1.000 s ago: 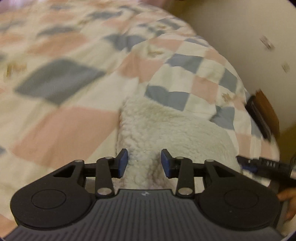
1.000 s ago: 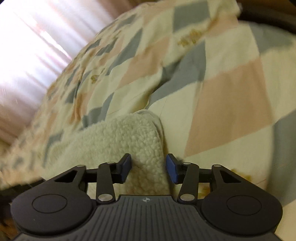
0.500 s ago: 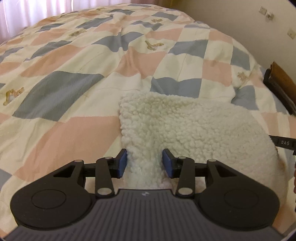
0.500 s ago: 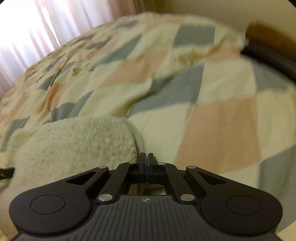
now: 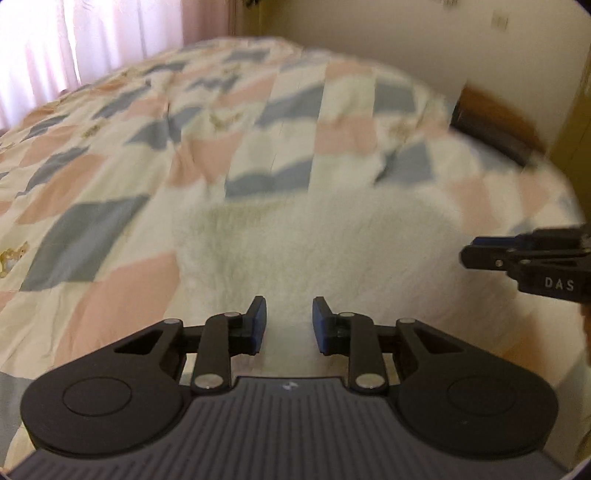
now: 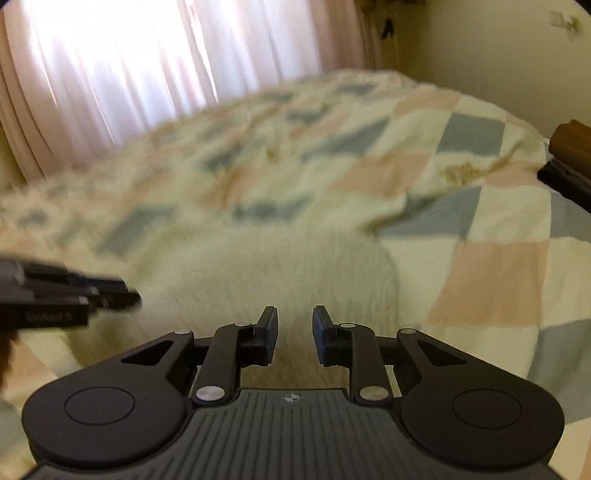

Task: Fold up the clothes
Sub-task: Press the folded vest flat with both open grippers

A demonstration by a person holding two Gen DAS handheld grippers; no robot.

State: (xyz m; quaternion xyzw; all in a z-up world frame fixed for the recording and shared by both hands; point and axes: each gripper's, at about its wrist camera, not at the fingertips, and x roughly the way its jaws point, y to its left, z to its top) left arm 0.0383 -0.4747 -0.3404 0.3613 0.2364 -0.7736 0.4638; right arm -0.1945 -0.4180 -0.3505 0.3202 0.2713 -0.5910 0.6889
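A cream fleece garment [image 5: 317,251] lies folded into a compact block on the patchwork quilt [image 5: 110,177]. My left gripper [image 5: 289,325] hovers over its near edge, open, with nothing between the blue pads. The same fleece garment [image 6: 280,266] fills the middle of the right wrist view, and my right gripper [image 6: 294,334] is open above its near edge, holding nothing. Each gripper shows in the other's view: the right gripper [image 5: 480,251] at the right edge, the left gripper [image 6: 122,291] at the left edge. Both views are motion-blurred.
The quilt covers a wide bed [image 6: 498,229] in pink, blue and cream squares. Bright curtains [image 6: 129,62] hang behind it. A dark wooden bed frame [image 5: 495,122] sits at the far right corner, against a pale wall [image 5: 388,33].
My right gripper was shut half a second ago and is now open. Both grippers have pulled back and tilted up from the fleece, so the curtains and wall have come into view.
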